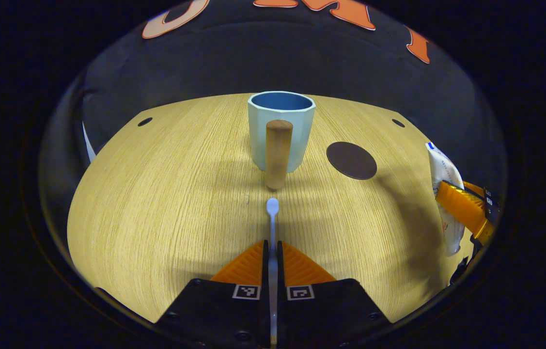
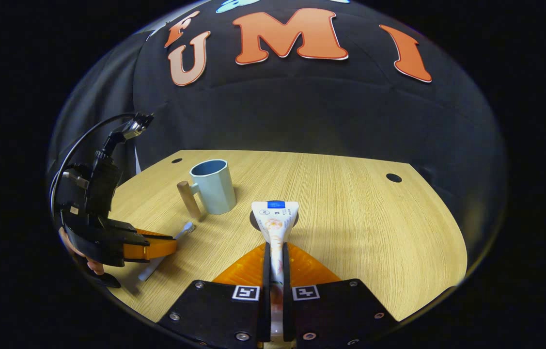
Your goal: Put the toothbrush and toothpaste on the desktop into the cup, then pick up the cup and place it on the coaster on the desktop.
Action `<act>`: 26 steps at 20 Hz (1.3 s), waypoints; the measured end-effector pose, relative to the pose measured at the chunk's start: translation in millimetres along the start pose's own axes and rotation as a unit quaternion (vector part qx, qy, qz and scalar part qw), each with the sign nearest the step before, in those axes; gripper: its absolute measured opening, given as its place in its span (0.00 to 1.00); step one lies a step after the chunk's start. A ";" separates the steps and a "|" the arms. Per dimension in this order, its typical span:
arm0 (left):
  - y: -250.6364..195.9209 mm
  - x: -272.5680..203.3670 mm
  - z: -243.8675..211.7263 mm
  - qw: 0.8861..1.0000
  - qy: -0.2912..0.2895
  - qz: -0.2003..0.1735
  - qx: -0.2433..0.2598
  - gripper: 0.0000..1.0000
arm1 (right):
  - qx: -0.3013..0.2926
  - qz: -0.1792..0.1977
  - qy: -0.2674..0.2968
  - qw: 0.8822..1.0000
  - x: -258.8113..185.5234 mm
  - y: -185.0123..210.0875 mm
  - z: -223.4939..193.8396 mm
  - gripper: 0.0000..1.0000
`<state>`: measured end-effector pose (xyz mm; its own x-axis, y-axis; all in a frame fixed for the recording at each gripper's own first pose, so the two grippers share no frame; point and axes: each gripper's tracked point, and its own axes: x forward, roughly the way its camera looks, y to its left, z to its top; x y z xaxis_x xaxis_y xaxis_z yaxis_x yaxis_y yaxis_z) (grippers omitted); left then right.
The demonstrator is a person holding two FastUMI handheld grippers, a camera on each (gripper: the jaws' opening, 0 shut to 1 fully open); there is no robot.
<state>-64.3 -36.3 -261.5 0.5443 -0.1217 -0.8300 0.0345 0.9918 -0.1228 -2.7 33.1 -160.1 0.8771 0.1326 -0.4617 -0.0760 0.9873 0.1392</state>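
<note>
A pale blue cup with a wooden handle stands on the wooden desktop, handle facing me. My left gripper is shut on a white toothbrush whose head points at the handle, just short of it. A dark round coaster lies to the right of the cup. In the right gripper view my right gripper is shut on a white toothpaste tube, crimped end forward, above the coaster, which it mostly hides. The cup stands to its left, with the left gripper and toothbrush nearer.
Small dark holes mark the desktop's far corners. The black cloth wall rises right behind the desk's far edge. A cable loops above the left gripper's body. The right gripper with the tube shows at the right edge of the left gripper view.
</note>
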 end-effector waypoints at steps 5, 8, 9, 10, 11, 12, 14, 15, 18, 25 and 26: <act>0.7 -0.1 6.4 0.999 -0.032 -0.032 -0.011 0.04 | 0.005 0.008 -0.014 1.000 -2.5 2.7 6.2 0.10; 8.7 -5.4 20.5 0.997 -0.074 -0.028 -0.007 0.04 | 0.009 0.017 -0.027 0.999 -4.6 6.4 13.2 0.10; 10.2 -9.0 26.0 0.996 -0.087 -0.028 -0.004 0.04 | 0.010 0.020 -0.031 0.999 -4.8 7.8 15.0 0.10; 11.2 -13.2 31.7 0.994 -0.103 -0.025 -0.001 0.04 | 0.013 0.021 -0.034 0.999 -4.8 8.6 17.0 0.11; 12.5 -16.0 39.1 0.993 -0.119 -0.020 0.006 0.04 | 0.015 0.024 -0.037 0.999 -6.3 9.5 18.8 0.10; 17.3 -20.7 47.6 0.990 -0.140 -0.011 0.013 0.04 | 0.017 0.025 -0.038 0.999 -6.6 9.5 19.7 0.10; 20.8 -31.7 66.4 0.984 -0.179 -0.002 0.023 0.03 | 0.020 0.025 -0.037 0.999 -7.5 10.1 20.4 0.10; 21.7 -37.1 75.5 0.980 -0.198 0.000 0.028 0.04 | 0.020 0.023 -0.039 0.999 -8.6 9.0 21.7 0.10; 24.0 -50.3 101.8 0.966 -0.254 0.016 0.044 0.04 | 0.018 0.023 -0.044 0.999 -10.4 7.2 28.3 0.10; 30.5 -60.6 143.5 0.931 -0.353 0.044 0.080 0.03 | 0.010 0.014 -0.074 0.997 -16.4 2.8 50.7 0.10; 28.0 -62.9 152.9 0.925 -0.369 0.043 0.083 0.04 | 0.011 0.012 -0.076 0.997 -16.5 1.9 51.4 0.10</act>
<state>30.5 5.0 -129.6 0.9725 -0.0428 -0.2289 0.0586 0.9963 0.0628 7.0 28.3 -107.2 0.9366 0.1406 -0.3208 -0.0897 0.9817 0.1681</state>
